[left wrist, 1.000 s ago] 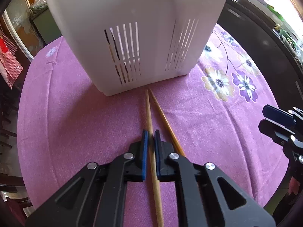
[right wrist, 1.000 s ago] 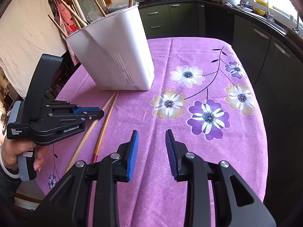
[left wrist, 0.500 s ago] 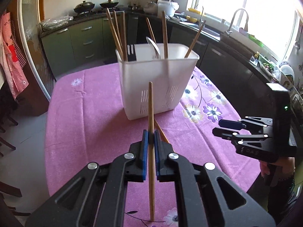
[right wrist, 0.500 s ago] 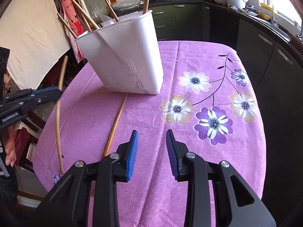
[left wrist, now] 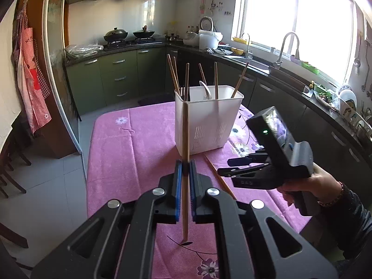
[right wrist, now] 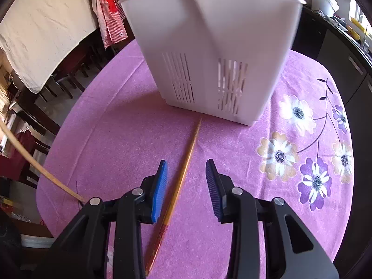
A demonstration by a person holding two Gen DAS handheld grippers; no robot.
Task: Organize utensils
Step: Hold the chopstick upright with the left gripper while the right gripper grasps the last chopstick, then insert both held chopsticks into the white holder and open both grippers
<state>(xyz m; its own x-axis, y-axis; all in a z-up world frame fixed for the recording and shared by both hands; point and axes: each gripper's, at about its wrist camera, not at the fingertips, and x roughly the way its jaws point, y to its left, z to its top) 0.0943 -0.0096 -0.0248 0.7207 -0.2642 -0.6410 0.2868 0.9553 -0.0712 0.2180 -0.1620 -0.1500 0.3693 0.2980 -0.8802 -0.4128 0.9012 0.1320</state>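
Left gripper [left wrist: 183, 169] is clamped on a pale wooden chopstick [left wrist: 185, 139], held partway along its shaft and lifted clear of the cloth, upper end level with the rim of the white utensil holder [left wrist: 209, 125]. Right gripper [right wrist: 186, 183] is seen with jaws apart, just widened a little, nothing pressed between them.

Second chopstick [right wrist: 186, 162], orange-brown with a reddish butt, lies flat on the purple flowered tablecloth [right wrist: 116, 139]. Its long axis runs from below the right gripper's left pad toward the foot of the holder, tip just short of the slotted wall. The shaft passes between the spread pads, nearer the left one, apart from both.

Several chopsticks and a spoon are already stood in the holder.

Judgement: the right hand is the nearer; a short descent, shifted slightly left, would straddle the shaft across its axis.
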